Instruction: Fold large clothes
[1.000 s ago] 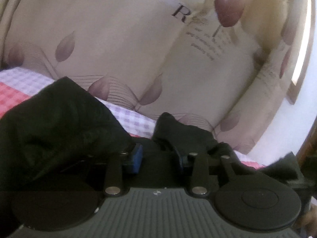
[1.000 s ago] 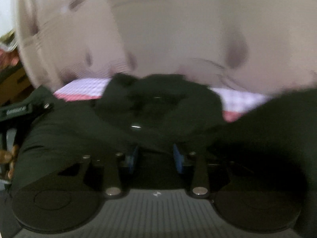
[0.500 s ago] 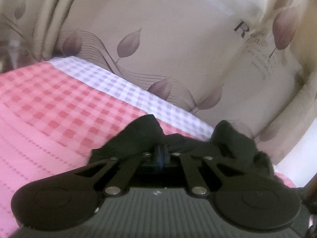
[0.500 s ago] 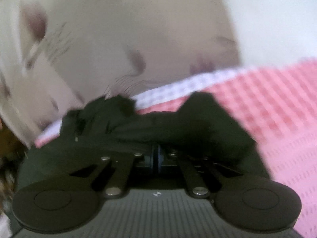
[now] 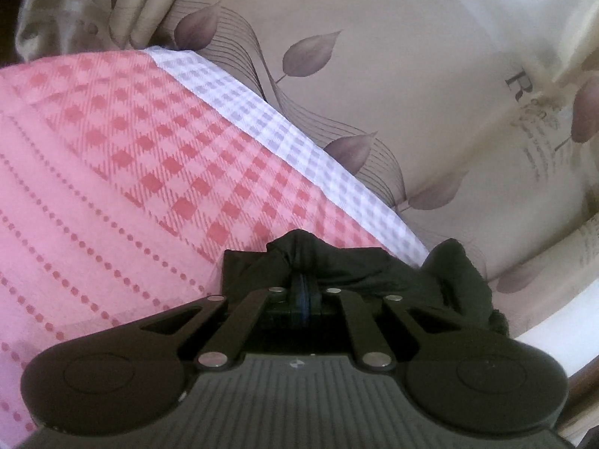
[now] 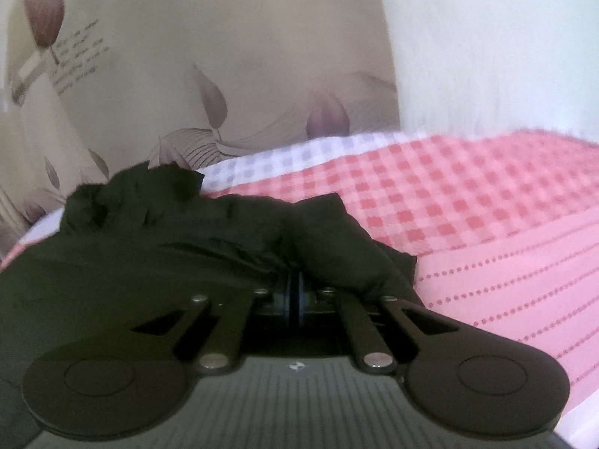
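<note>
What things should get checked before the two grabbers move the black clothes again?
1. Left gripper shut on the black garment: ok, cloth bunches at its fingers.
2. Right gripper shut on the black garment: ok, cloth bunches at its fingers.
3. Pink checked bedsheet bare beside the garment: ok in both views.
4. Garment spread flat: not ok, it is wrinkled and bunched.
5. Which edge or corner each gripper holds: cannot tell.
6. Leaf-print curtain apart from the garment: cannot tell, it hangs close behind.
</note>
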Action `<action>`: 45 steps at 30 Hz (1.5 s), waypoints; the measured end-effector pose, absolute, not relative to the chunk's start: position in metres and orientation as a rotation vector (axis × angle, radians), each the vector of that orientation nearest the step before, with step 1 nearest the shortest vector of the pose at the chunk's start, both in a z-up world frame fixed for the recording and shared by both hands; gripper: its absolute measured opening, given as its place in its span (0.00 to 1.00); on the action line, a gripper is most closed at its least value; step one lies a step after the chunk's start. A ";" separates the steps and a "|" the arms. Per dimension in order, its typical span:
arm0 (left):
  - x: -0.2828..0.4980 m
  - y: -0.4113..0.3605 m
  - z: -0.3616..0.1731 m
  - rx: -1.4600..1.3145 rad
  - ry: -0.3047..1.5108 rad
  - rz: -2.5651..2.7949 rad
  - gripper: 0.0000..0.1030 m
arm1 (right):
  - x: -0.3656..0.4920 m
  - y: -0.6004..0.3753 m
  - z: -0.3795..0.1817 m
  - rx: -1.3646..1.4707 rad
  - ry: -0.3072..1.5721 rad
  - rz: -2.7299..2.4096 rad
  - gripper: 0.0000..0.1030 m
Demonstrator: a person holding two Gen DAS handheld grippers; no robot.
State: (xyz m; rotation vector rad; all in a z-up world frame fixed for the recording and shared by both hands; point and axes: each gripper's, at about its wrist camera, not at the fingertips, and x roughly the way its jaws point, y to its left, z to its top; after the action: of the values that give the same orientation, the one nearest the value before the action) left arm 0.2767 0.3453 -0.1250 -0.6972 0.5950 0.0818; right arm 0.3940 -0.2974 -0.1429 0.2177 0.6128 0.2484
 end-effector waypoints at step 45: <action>0.323 0.389 -0.130 -0.739 0.773 -0.774 0.60 | 0.374 -0.270 -0.136 0.038 0.530 0.187 0.07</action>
State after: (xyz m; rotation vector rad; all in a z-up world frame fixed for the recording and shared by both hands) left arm 0.3229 0.3893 -0.1297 -0.7387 0.7732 -0.7744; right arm 0.3743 -0.2698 -0.1358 0.0377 0.5303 0.1873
